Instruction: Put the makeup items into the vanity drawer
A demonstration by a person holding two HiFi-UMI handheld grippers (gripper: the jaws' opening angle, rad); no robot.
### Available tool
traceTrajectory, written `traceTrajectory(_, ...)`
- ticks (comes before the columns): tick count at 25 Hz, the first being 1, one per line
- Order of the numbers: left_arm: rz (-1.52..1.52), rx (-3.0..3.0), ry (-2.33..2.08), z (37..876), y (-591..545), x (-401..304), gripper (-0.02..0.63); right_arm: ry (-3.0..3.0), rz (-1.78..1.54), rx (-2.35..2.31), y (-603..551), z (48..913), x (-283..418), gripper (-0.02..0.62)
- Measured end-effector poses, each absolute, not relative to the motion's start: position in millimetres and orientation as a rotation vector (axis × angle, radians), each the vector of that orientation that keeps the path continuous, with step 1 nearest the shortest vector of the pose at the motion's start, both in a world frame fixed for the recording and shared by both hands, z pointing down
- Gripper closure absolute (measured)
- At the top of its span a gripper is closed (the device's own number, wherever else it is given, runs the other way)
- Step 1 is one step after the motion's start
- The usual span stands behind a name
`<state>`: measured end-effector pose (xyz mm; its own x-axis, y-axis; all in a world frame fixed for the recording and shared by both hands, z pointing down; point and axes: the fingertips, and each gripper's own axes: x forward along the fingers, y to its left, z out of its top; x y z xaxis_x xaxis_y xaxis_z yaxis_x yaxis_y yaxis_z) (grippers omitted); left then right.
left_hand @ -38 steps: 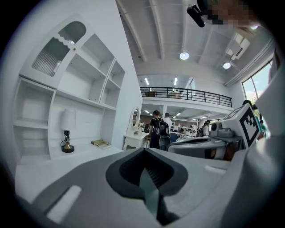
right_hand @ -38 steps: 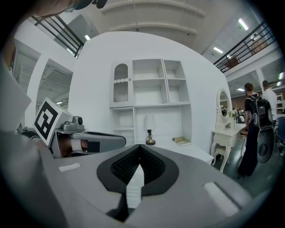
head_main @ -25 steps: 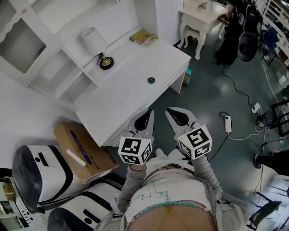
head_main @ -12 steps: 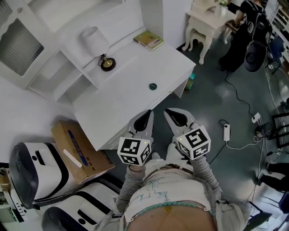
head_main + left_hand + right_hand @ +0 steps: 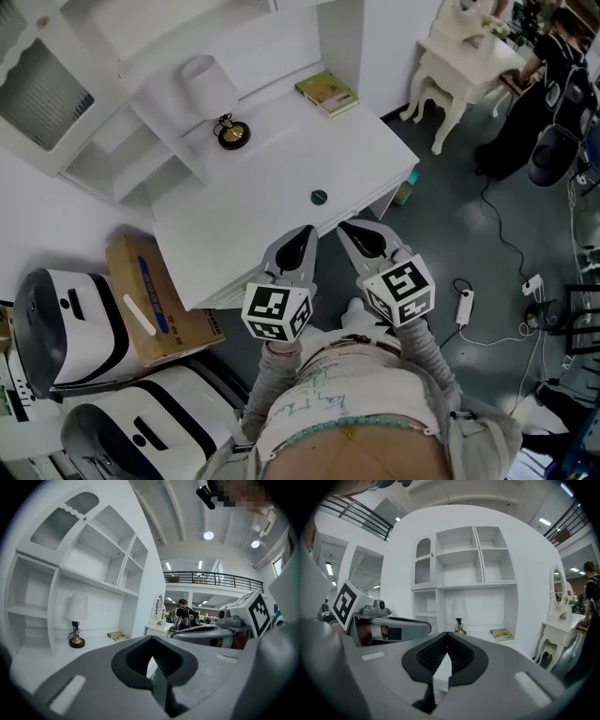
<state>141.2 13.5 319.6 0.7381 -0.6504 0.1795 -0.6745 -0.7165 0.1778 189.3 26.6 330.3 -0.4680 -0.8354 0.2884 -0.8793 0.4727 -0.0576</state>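
Observation:
A small dark round makeup item lies near the front edge of the white vanity desk. My left gripper and right gripper hover side by side just short of that front edge, pointing at the desk, a little below the round item in the head view. Both are shut with nothing between the jaws. In the left gripper view the shut left gripper faces the desk and shelves. The right gripper points at the same desk. No open drawer shows.
On the desk stand a lamp and a book near the back. A cardboard box and white-and-black machines sit left of the desk. A white side table, a person and floor cables are to the right.
Both grippers have travelled with the person across the floor, and the desk and round item have shifted to the right in the head view. Jaws stay shut.

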Motion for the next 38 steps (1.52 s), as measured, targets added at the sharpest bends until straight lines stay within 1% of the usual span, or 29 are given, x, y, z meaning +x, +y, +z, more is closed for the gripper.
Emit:
traceTrajectory(10,0.139,2.583,-1.266,330.9,6.1,145.2,0.606,-2.581,0.291,1.277,4.6,340.4,206.9,0.569)
traceTrajectory(18,0.135,2.580,-1.300,328.6,-25.7,123.8,0.604,-2.604,0.283,1.227,-29.7,341.3,181.1,0.569)
traceTrajectory(38,0.123,2.609,-1.221,340.7,-105.2,65.2,0.604,-2.525,0.290,1.318,-105.7,360.1,128.4,0.569)
